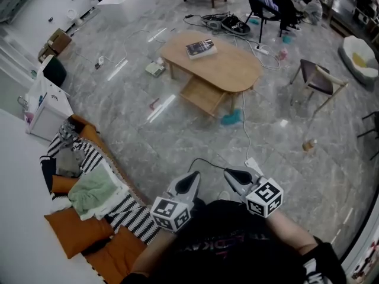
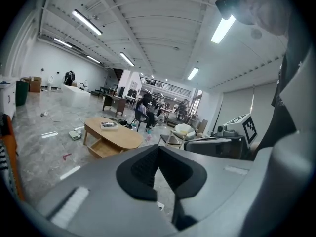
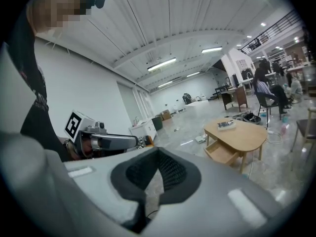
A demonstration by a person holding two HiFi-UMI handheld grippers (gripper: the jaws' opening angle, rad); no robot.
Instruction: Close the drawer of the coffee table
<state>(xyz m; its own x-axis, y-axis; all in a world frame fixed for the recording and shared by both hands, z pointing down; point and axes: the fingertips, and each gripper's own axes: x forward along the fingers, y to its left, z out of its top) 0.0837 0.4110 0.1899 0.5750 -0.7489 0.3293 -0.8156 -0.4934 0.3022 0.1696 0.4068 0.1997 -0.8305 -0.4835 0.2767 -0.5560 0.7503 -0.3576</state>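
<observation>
While both pairs sit pressed shut and empty close in front of the person, left tongs (image 1: 193,177) beside right tongs (image 1: 228,174), the coffee table (image 1: 228,67) stands well apart across the floor. Its drawer (image 1: 203,96) hangs pulled out underneath, with a book (image 1: 201,48) on the tabletop.

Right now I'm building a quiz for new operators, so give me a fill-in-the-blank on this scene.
The coffee table has its drawer standing ____.
The book lies ____ the coffee table.
The left gripper and right gripper both have jaws ____, holding nothing.
Missing words: open; on; shut.
</observation>
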